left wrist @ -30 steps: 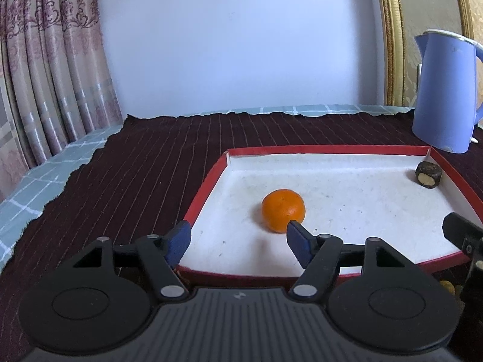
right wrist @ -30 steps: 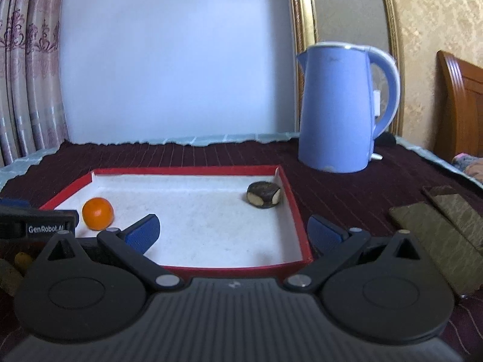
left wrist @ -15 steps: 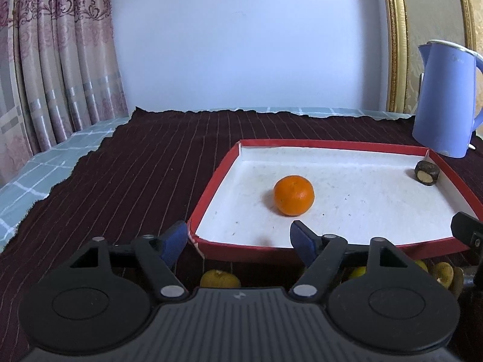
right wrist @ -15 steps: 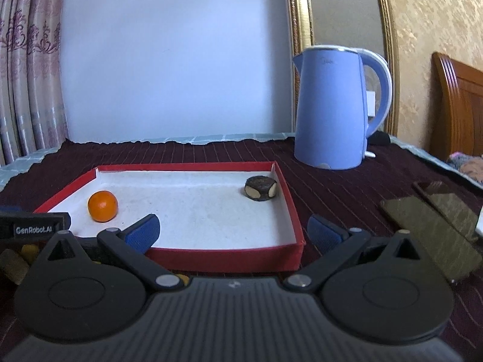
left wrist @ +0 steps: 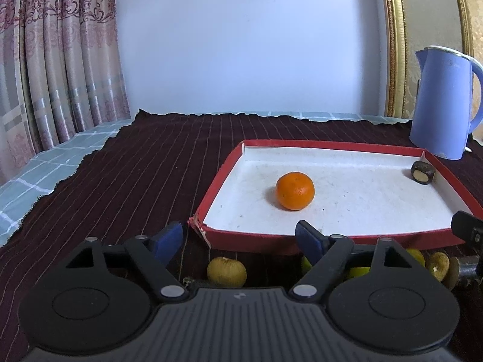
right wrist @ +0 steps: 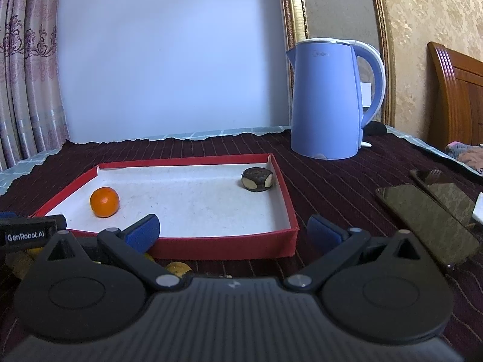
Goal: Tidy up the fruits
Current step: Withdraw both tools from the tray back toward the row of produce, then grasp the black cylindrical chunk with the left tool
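One orange (left wrist: 295,191) sits in the red tray (left wrist: 211,191), round, with no clear long axis. Left gripper (left wrist: 240,238) tilts downward, jaws opening, empty; right gripper (right wrist: 232,230) gapes empty.

Yellowish fruits (left wrist: 359,270) — half hidden behind the fingers (left wrist: 311,241).

The left tongs (left wrist: 240,238), opening and empty, hover before the red tray (left wrist: 211,190) holding an orange (left wrist: 295,191).
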Demonstrator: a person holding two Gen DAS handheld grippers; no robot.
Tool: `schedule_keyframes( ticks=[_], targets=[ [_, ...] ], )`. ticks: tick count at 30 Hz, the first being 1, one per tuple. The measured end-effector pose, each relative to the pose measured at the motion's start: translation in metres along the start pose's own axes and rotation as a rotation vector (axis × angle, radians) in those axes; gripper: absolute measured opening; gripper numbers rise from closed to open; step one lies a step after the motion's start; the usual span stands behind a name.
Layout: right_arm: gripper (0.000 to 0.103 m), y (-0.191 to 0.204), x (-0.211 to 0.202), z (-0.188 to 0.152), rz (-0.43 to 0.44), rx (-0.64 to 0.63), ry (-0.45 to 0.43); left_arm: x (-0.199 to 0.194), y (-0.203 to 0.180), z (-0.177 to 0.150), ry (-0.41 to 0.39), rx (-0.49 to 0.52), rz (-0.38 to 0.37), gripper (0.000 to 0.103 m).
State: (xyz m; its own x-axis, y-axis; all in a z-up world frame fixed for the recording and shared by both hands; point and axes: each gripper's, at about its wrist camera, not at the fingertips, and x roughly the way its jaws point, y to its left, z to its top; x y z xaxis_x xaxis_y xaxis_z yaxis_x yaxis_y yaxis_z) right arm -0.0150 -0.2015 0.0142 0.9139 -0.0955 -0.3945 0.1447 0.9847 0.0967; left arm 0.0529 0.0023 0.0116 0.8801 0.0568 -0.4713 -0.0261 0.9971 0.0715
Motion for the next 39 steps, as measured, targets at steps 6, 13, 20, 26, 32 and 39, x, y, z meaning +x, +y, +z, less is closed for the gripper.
schedule_keyframes(
  ticks=[6,13,20,26,32,39],
  targets=[
    [0.103,-0.002,-0.002,0.0,-0.006,0.009,0.003,-0.002,-0.001,-0.007,0.012,0.011,-0.005,0.082],
    [0.103,0.001,-0.005,-0.003,-0.01,-0.009,0.017,-0.007,0.002,-0.012,0.016,0.01,-0.021,0.082],
    [0.103,0.001,-0.011,-0.005,-0.031,-0.026,0.027,-0.012,0.013,-0.017,0.028,0.017,-0.085,0.082],
    [0.103,-0.009,-0.015,-0.011,0.01,0.002,0.064,-0.014,0.027,-0.023,0.075,0.006,-0.175,0.083],
    [0.103,-0.016,-0.024,-0.019,0.067,0.005,0.081,-0.023,0.026,-0.028,0.066,0.06,-0.234,0.083],
    [0.103,-0.021,-0.028,-0.021,0.065,0.004,0.081,-0.034,0.035,-0.032,0.017,0.063,-0.216,0.082]
  ],
)
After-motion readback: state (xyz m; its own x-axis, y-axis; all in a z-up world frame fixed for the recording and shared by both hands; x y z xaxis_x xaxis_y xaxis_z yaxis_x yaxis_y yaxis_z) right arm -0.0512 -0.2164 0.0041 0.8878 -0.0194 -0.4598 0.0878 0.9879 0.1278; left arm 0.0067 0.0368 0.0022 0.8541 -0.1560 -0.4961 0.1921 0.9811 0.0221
